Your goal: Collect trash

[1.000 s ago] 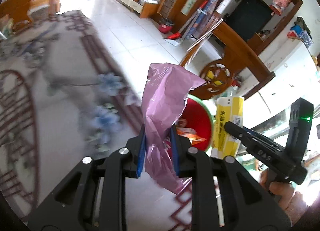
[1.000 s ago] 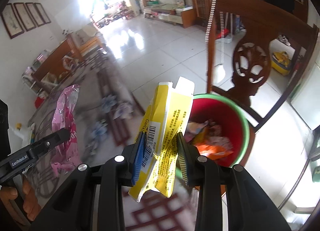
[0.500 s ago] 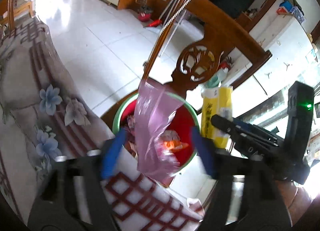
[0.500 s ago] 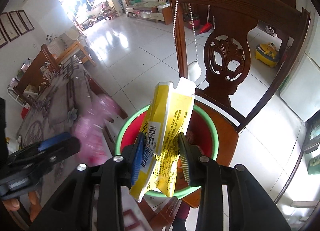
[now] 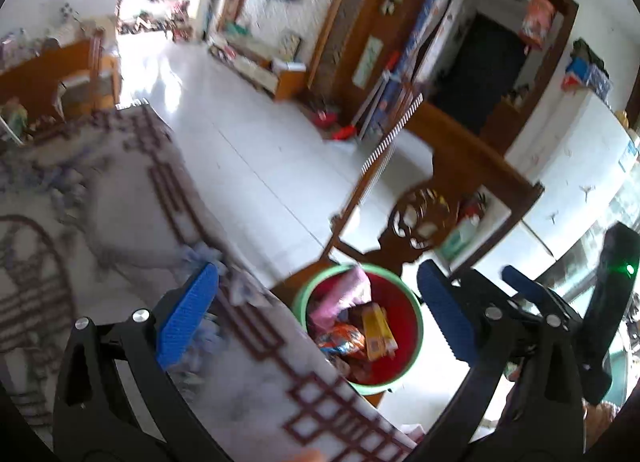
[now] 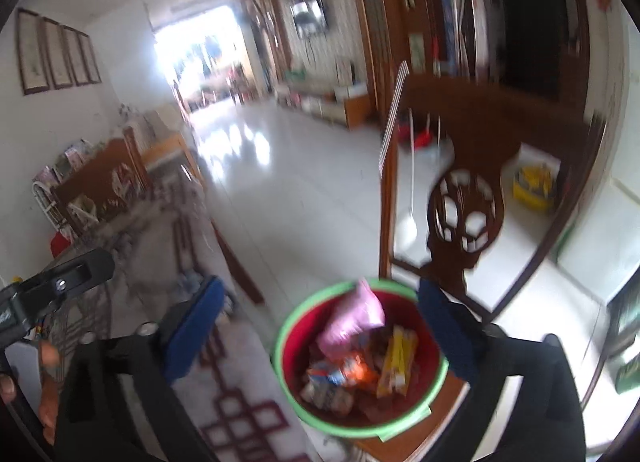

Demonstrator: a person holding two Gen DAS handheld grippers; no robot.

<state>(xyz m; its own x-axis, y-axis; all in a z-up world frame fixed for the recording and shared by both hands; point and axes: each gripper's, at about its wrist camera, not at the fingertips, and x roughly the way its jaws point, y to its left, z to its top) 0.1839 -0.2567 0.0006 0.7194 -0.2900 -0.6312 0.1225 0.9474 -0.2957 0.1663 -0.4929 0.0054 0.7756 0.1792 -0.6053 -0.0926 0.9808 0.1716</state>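
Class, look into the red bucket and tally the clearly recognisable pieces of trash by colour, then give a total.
Pink bag: 1
Yellow carton: 1
Orange wrapper: 1
Total: 3 in the red bucket; other scraps are too blurred to count.

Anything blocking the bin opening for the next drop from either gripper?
Nothing visible. The red bin sits open-topped on the chair seat, pink bag and yellow box inside; left gripper and right gripper open.
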